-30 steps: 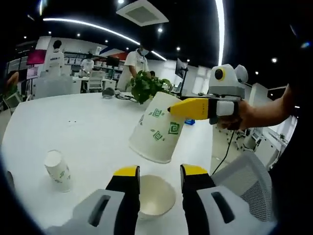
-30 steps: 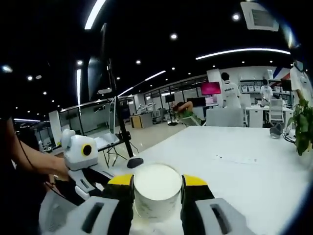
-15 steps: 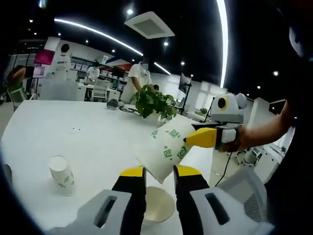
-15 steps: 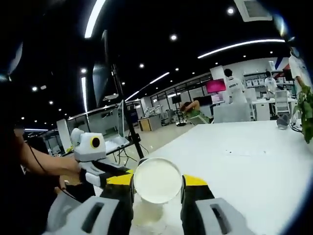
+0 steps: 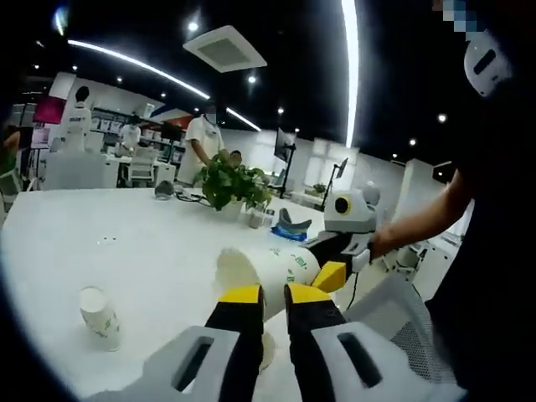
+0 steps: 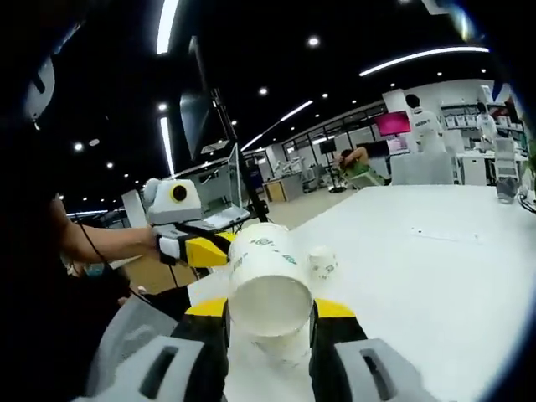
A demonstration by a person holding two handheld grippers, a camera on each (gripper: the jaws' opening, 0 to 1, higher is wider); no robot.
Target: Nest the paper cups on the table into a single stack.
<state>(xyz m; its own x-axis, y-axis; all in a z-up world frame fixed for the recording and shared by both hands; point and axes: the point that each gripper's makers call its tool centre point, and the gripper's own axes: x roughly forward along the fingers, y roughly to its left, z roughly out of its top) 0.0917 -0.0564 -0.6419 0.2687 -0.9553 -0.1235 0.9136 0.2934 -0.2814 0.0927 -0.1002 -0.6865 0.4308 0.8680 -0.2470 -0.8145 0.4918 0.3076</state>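
Three paper cups (image 5: 270, 270) (image 5: 100, 316) (image 6: 286, 346) (one small, apart), two hand-held grippers (image 5: 270, 295) (image 6: 270, 308), one plant (image 5: 228, 182).

Lone cup (image 5: 100, 315) stands on table (image 5: 142, 251), left of held cups (image 5: 266, 270).

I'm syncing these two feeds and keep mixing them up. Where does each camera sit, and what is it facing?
Left gripper view: rides on the left gripper, looking along its jaws across the white table toward a potted plant; the right gripper and the person's arm show at right.
Right gripper view: rides on the right gripper, facing the table's far edge and office; the left gripper and forearm show at left.
Shared: the held paper cup, the small upturned cup, the table.
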